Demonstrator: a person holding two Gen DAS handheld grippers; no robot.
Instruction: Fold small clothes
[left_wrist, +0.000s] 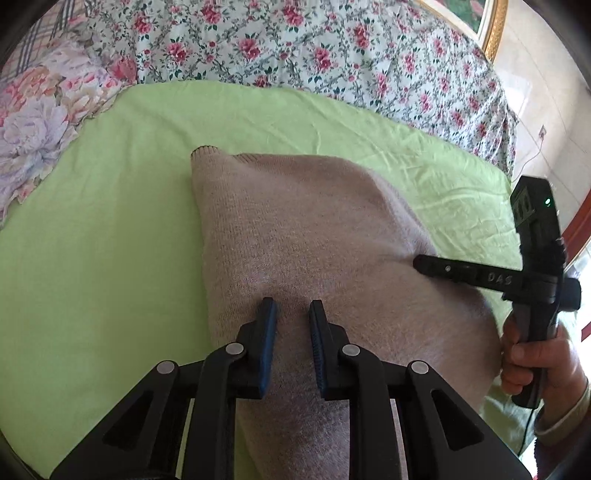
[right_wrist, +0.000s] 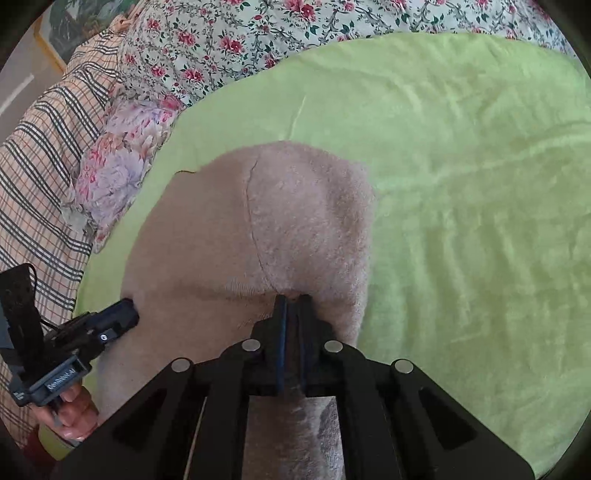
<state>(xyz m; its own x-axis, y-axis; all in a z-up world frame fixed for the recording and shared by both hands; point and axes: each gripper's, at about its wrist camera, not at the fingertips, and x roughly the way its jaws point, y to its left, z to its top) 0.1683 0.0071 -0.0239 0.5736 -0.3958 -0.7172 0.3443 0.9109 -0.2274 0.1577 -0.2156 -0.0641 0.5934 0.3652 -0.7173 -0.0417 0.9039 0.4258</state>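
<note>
A beige knitted garment (left_wrist: 314, 236) lies on a light green sheet (left_wrist: 92, 240); it also shows in the right wrist view (right_wrist: 288, 221). My left gripper (left_wrist: 293, 314) is open, its blue-padded fingers resting on the knit with a gap between them. My right gripper (right_wrist: 291, 301) is shut on a fold of the beige garment at its right side. In the left wrist view the right gripper (left_wrist: 419, 264) comes in from the right and meets the knit. In the right wrist view the left gripper (right_wrist: 129, 312) touches the garment's left side.
A floral quilt (left_wrist: 295, 48) lies behind the green sheet (right_wrist: 461, 203). A flowered pillow (left_wrist: 40, 122) and a plaid cloth (right_wrist: 33, 184) lie at the left. A gilt frame (left_wrist: 495, 26) stands at the far right.
</note>
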